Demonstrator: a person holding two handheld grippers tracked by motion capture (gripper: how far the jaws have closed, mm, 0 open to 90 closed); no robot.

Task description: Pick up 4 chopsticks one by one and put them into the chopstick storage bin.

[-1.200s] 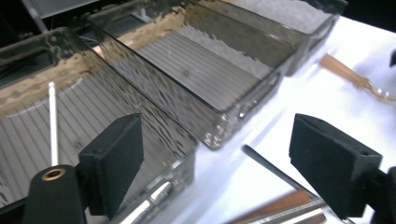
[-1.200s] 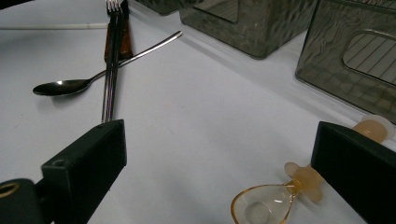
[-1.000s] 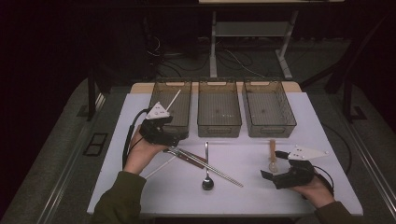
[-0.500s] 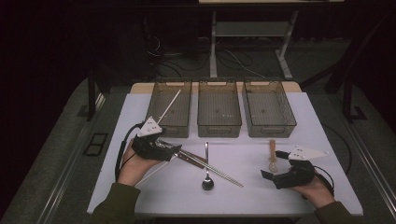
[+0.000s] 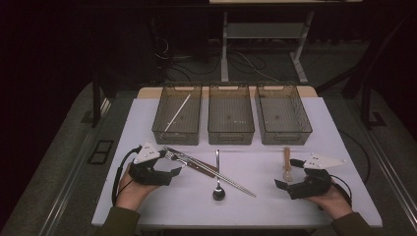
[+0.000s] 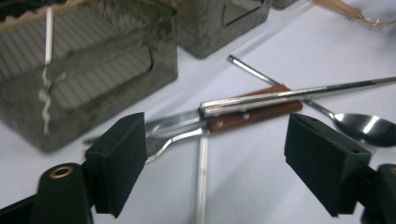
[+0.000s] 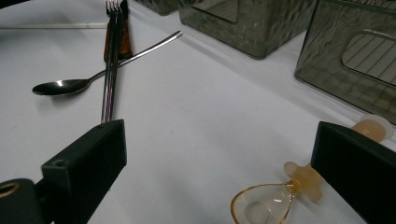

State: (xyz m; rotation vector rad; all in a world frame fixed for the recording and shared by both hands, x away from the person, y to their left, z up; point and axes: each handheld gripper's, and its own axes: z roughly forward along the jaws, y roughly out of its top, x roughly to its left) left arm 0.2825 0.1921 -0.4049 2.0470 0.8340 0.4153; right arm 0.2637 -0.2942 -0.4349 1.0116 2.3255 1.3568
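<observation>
My left gripper sits low on the white table, pointing right at a pile of cutlery. Its jaws have just been closing a little and stand open. A fork and a brown-handled knife lie between them untouched. Steel chopsticks cross the knife, and a steel spoon lies beside them. My right gripper rests open at the near right, with a clear amber spoon on the table by its right jaw. A white chopstick lies in the left bin.
Three smoky plastic bins stand in a row at the back of the table: the left one, the middle one and the right one. A thin pale stick lies along their front. Dark floor and table legs lie beyond.
My left gripper has drawn back from the left bin toward the near edge and sunk to the table beside the cutlery. The white chopstick stays in the bin. The right gripper has kept still.
</observation>
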